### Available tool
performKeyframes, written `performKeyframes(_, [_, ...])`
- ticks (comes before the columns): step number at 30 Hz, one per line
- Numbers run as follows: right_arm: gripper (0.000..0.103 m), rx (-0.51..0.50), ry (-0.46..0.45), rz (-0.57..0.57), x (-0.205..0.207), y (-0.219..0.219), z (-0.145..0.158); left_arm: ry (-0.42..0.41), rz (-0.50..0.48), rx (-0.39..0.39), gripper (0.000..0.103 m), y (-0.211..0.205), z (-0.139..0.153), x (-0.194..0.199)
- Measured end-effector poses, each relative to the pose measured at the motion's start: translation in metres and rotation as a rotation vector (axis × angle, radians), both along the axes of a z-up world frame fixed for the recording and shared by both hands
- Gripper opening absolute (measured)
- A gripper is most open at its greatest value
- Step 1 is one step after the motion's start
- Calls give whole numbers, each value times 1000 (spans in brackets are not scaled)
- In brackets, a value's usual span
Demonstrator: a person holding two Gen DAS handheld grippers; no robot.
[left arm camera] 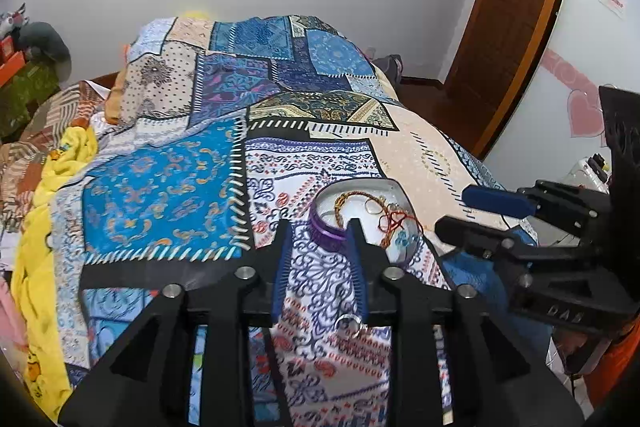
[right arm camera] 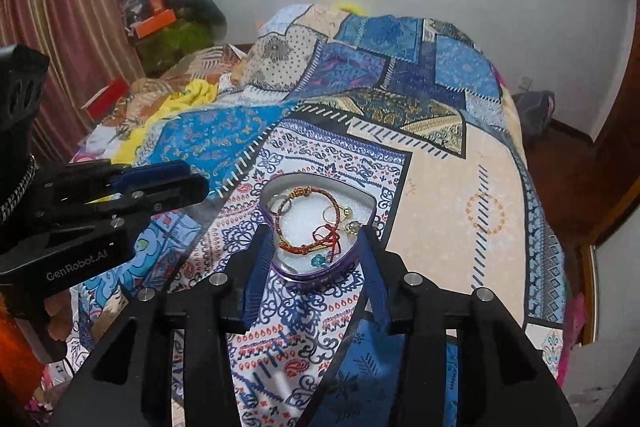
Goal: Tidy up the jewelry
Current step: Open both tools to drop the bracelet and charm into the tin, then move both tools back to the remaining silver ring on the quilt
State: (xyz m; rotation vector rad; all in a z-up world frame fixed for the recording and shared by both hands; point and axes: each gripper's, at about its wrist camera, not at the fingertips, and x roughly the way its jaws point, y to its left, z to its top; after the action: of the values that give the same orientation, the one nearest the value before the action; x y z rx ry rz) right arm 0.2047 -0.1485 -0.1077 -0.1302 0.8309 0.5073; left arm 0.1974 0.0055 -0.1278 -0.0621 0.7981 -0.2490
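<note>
A: Jewelry tin (right arm camera: 320, 267), heart-shaped with a purple wall, is sitting on the patterned bedspread (right arm camera: 460, 195) at centre frame in the right wrist view, and bracelets (right arm camera: 304, 215) and small rings are lying on its white lining.

B: What are the grippers doing?

A: At the left of that view, the left gripper (right arm camera: 176, 183) is reaching in side-on, its jaws standing a little apart with nothing between them. At lower centre, the right gripper (right arm camera: 316, 239) is framing the tin, its blue pads (right arm camera: 256, 283) standing either side of the near wall without touching it; it is gripping nothing.

B: And the left wrist view?

A: There the left gripper (left arm camera: 318, 231) is sitting at lower centre, released, with the tin (left arm camera: 326, 231) just past its tips. A silver ring (left arm camera: 350, 325) is lying on the cloth between its fingers, low in the frame; the other view is not showing it. The right gripper (left arm camera: 460, 211) is coming in from the right edge.
</note>
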Motion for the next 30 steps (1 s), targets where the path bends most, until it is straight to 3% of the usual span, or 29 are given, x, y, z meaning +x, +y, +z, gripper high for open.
performKeyframes(5, [40, -11, -14, 1, -10, 4, 0, -16, 8, 29, 40, 8, 5, -22])
performKeyframes(11, [40, -26, -3, 12, -19, 11, -7, -16, 24, 64, 42, 17, 2, -42])
performKeyframes(23, [40, -86, 88, 65, -35, 30, -52, 118, 54, 45, 43, 37, -43, -63])
performKeyframes(30, [40, -139, 121, 114, -41, 42, -71, 147, 34, 61, 43, 30, -59, -72])
